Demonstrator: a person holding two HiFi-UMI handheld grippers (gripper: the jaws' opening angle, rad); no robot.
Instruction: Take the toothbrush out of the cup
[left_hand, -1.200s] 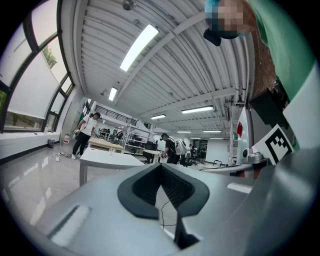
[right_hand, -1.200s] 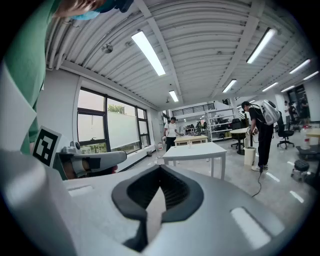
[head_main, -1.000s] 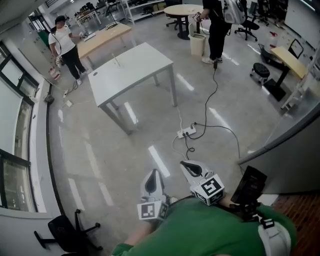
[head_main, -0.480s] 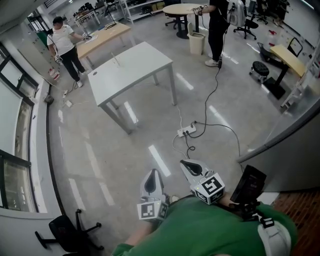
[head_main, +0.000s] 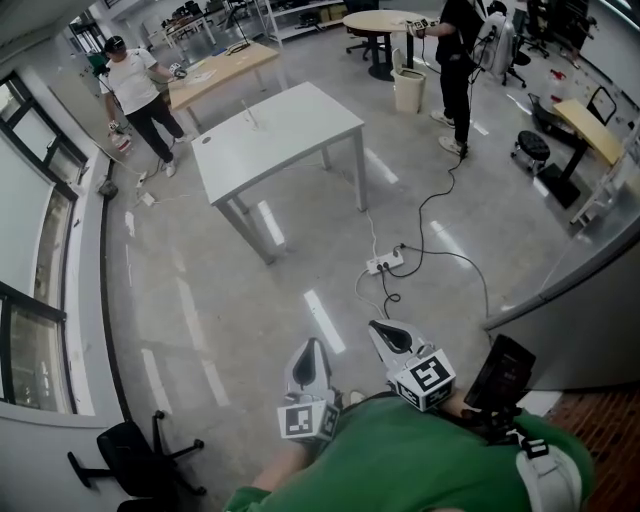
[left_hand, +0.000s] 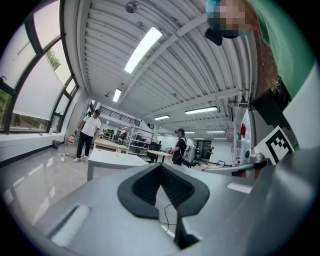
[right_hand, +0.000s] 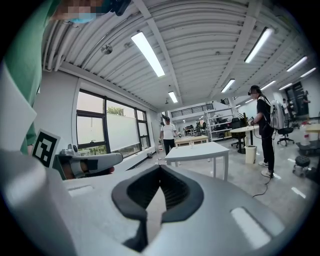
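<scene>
The head view looks steeply down, while both gripper views face forward, low, sharing the distant white table (head_main: 280, 125).

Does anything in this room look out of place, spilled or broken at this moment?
Nothing is spilled or broken. One thing stands out: a power strip with a black cable lies loose on the open floor near the white table, where someone walking there might trip on it.

Glossy, polished floor (head_main: 200, 300), strongly reflective. White counter (head_main: 275, 135): smooth matt top. Shells of left gripper (left_hand: 160, 166) and right gripper (right_hand: 160, 168): smooth matt grey plastic; pads (left_hand: 175, 189) black, ribbed, rubbery. Green cloth shirt (head_main: 420, 460).
</scene>
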